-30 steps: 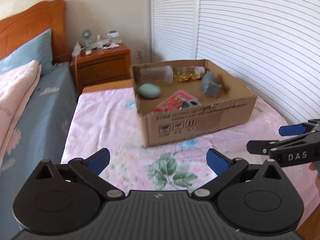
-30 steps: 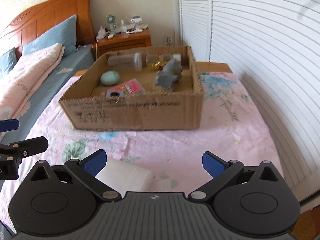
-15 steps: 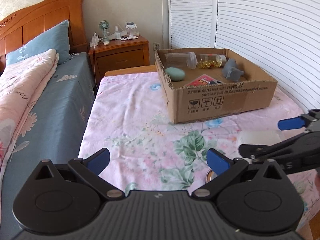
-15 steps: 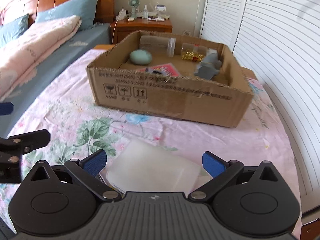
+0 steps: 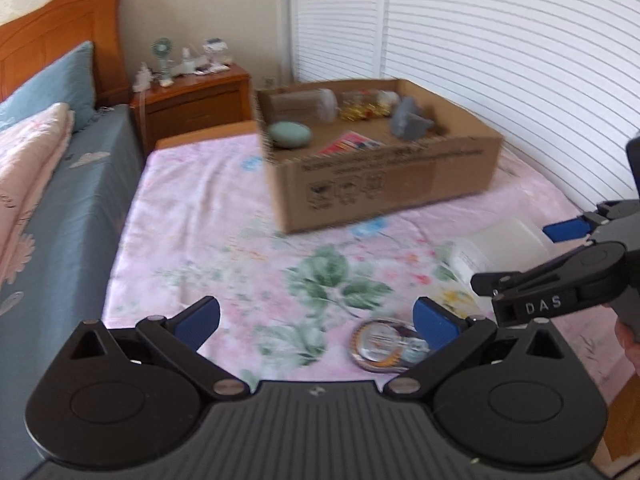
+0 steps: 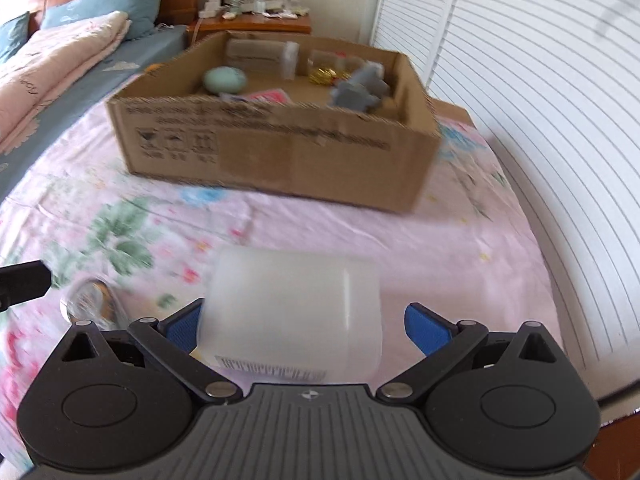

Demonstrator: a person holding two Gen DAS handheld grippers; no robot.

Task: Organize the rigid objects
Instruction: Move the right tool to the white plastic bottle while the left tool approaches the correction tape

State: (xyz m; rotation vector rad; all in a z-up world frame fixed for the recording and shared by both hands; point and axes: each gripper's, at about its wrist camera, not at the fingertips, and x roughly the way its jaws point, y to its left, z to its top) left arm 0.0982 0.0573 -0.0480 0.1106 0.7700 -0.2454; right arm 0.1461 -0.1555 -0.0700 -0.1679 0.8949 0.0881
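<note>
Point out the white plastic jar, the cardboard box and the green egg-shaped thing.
white plastic jar [image 6: 292, 312]: right wrist view, on its side wall.
cardboard box [image 6: 280, 152]: right wrist view, on its near outer wall.
green egg-shaped thing [image 5: 289, 135]: left wrist view, on the middle of its rounded top.

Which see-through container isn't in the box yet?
The big frosted white tub, lying on the flowery sheet between the right gripper's open fingers; the others lie inside the cardboard box.

Wooden headboard [image 5: 60, 36], nightstand [image 5: 192, 100], white louvred doors [image 5: 500, 48], daylight
</note>
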